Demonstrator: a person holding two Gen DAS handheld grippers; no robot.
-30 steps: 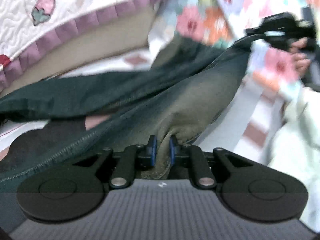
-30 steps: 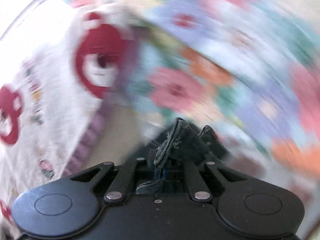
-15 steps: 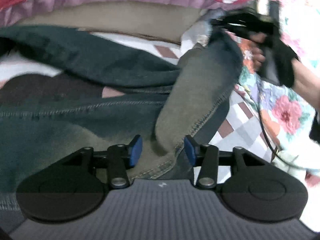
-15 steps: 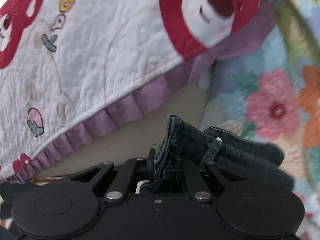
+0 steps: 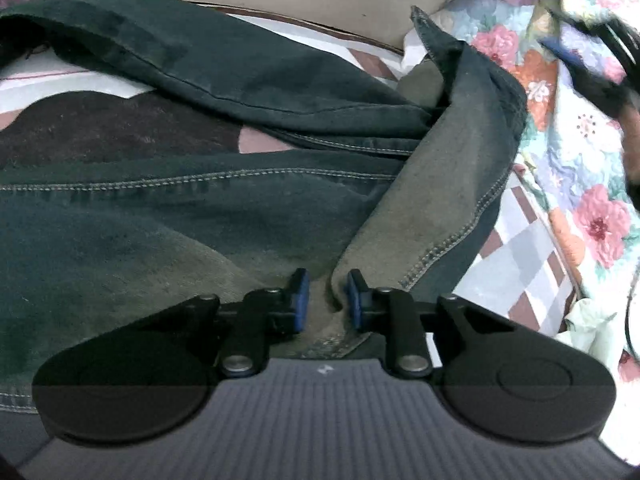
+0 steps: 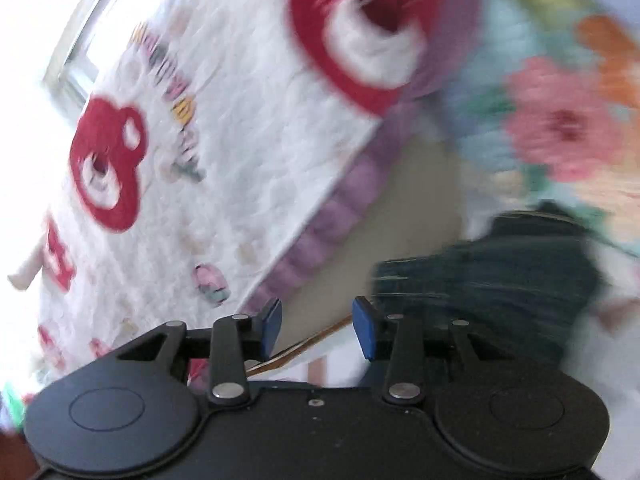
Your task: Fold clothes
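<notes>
Left wrist view: left gripper (image 5: 323, 294) jaws closing around a jeans (image 5: 200, 216) fold; right gripper (image 6: 317, 330) opening, empty, jeans to its right.

We see even, soft daylight beyond the left fingers, sharp but bowed at the edges; past the right fingers everything smears, with glare blown white upper left.
</notes>
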